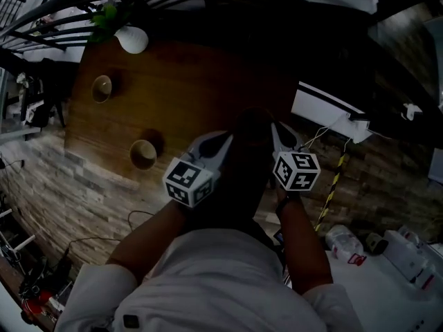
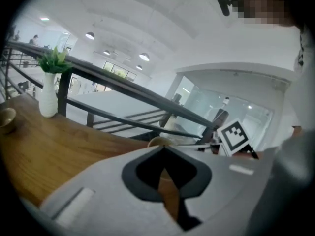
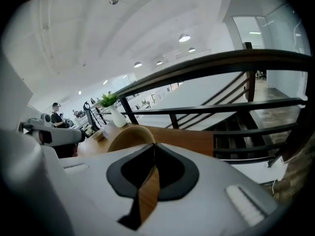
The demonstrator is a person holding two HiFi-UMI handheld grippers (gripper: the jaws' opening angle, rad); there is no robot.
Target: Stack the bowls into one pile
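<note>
Two wooden bowls [image 1: 102, 87] [image 1: 143, 153] sit apart on the left of the wooden table [image 1: 194, 88]. A third wooden bowl [image 3: 129, 134] hangs above the table between my two grippers; in the head view it is lost in shadow. My right gripper [image 3: 154, 144] is shut on this bowl's rim, which arches just left of its tips. My left gripper [image 2: 162, 148] has its tips together at the opposite rim [image 2: 158, 141]. In the head view the left gripper [image 1: 220, 142] and the right gripper [image 1: 278, 134] are side by side over the table's near right part.
A white vase [image 1: 131, 39] with a green plant stands at the table's far edge, against a dark railing [image 3: 206, 63]. Right of the table the floor drops away, with cables and a white surface [image 1: 374, 275] holding bottles.
</note>
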